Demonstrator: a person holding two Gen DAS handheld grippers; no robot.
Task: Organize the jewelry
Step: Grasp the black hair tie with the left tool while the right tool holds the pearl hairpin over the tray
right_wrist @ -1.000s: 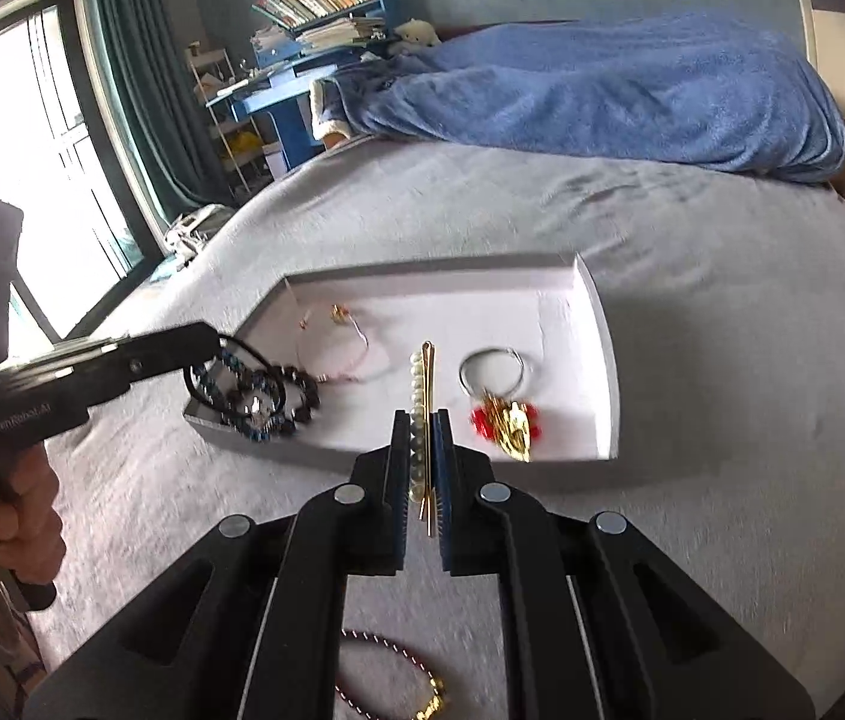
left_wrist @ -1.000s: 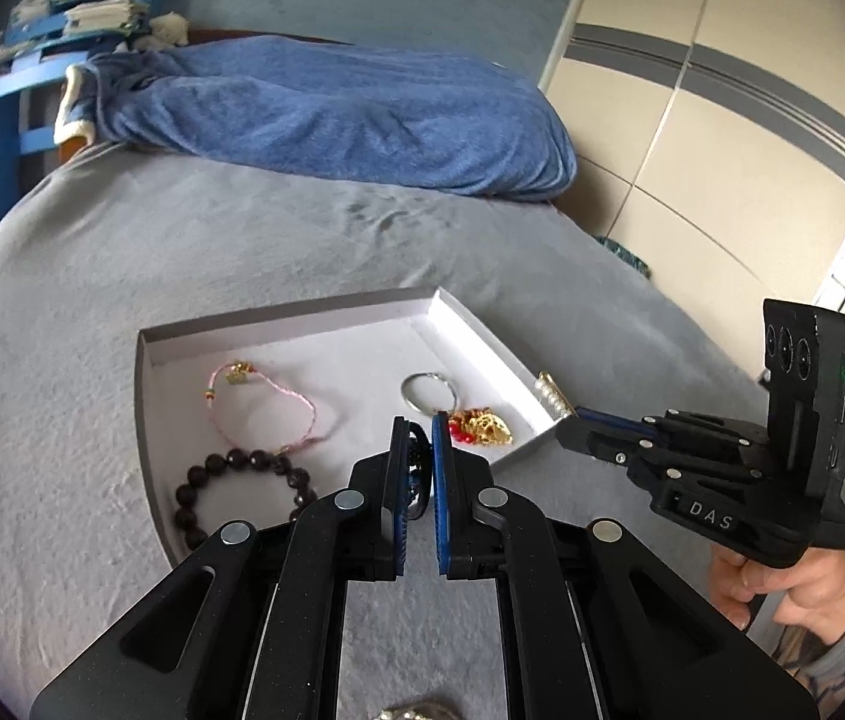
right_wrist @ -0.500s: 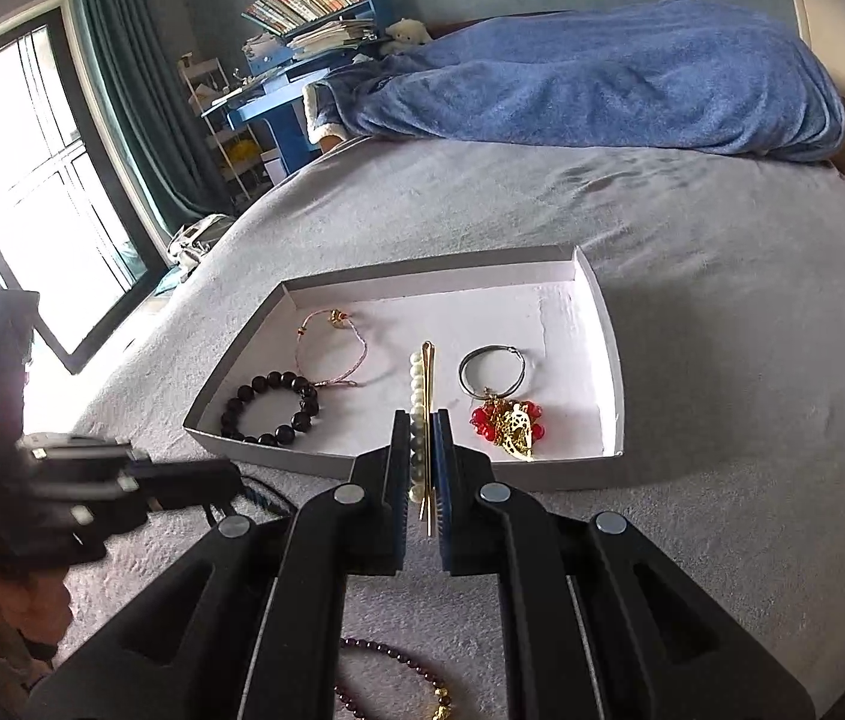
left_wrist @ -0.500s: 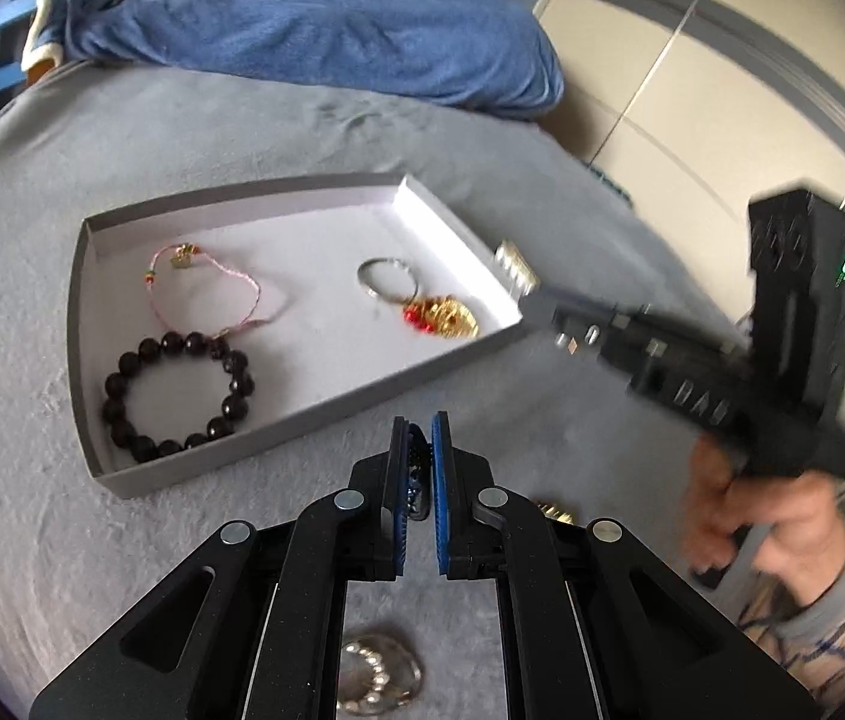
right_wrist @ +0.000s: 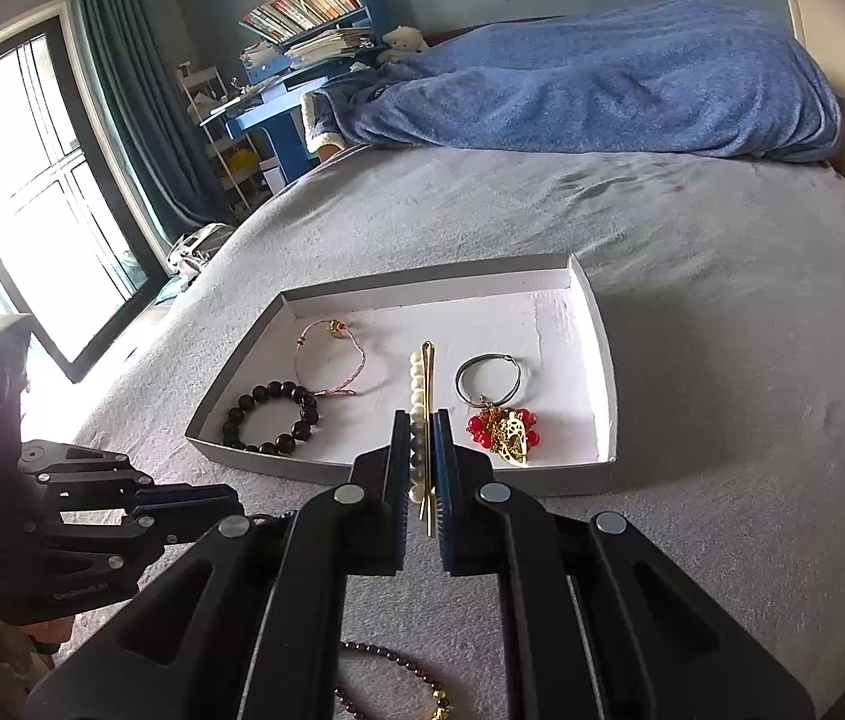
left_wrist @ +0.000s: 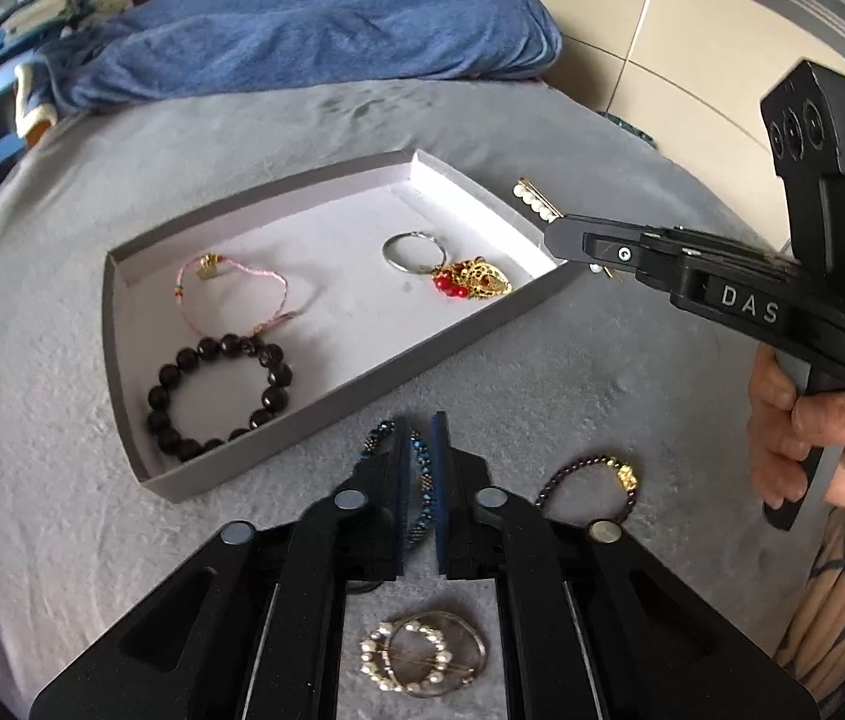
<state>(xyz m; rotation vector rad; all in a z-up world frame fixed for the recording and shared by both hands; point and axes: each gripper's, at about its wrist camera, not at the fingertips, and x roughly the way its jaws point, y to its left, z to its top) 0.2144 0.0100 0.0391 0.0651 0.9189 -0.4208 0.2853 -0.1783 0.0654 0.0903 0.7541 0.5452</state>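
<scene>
A grey tray (left_wrist: pixel 314 384) (right_wrist: pixel 605 360) lies on the bed. It holds a black bead bracelet (left_wrist: pixel 221 396) (right_wrist: pixel 271 414), a pink cord bracelet (left_wrist: pixel 230 288) (right_wrist: pixel 329 363) and a ring with a gold and red charm (left_wrist: pixel 470 279) (right_wrist: pixel 503 426). My left gripper (left_wrist: pixel 420 438) is shut on a blue beaded bracelet (left_wrist: pixel 422 492), in front of the tray's near wall. My right gripper (right_wrist: pixel 420 438) (left_wrist: pixel 560 234) is shut on a pearl and gold hair clip (right_wrist: pixel 422 402) (left_wrist: pixel 533 198), held at the tray's edge.
On the grey bedcover lie a dark purple bracelet with a gold bead (left_wrist: pixel 590 486) (right_wrist: pixel 398 678) and a pearl ring-shaped piece (left_wrist: pixel 422 654). A blue blanket (left_wrist: pixel 314 30) lies at the far end. A window and shelf (right_wrist: pixel 302 12) stand at the left.
My left gripper has pulled back from over the tray to the bedcover in front of it, still holding the blue bracelet. My right gripper has stayed shut on the hair clip near the tray.
</scene>
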